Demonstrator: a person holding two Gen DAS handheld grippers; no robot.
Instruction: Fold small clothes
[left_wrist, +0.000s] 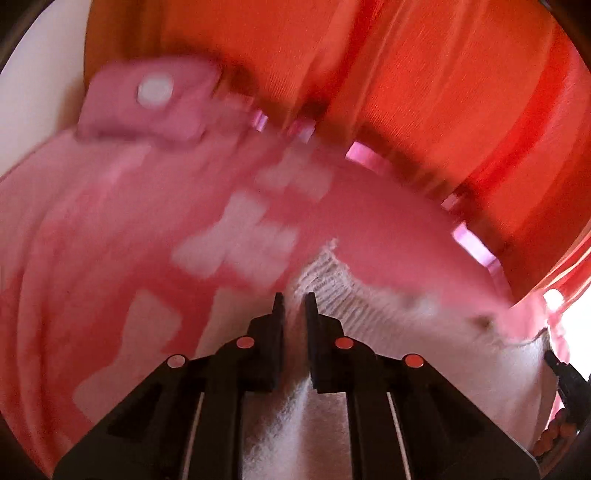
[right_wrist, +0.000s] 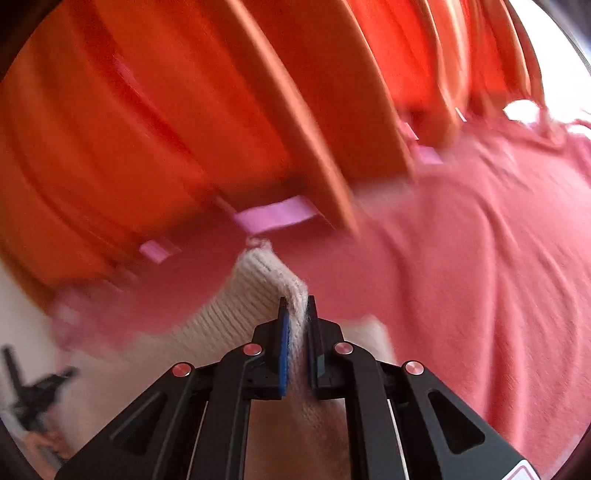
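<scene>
A small cream knitted garment with a ribbed edge is held up between both grippers over a pink bedcover. My left gripper is shut on one part of its edge. My right gripper is shut on another part of the ribbed edge. The cream knit hangs down between and below the fingers in both views. The other gripper shows at the far right of the left wrist view and at the far left of the right wrist view. Both views are blurred by motion.
The pink bedcover has pale patches in the left wrist view. Orange curtains hang behind it, also in the right wrist view. A pink cushion-like thing with a white spot lies at the back left. Bright window light shows at the far right.
</scene>
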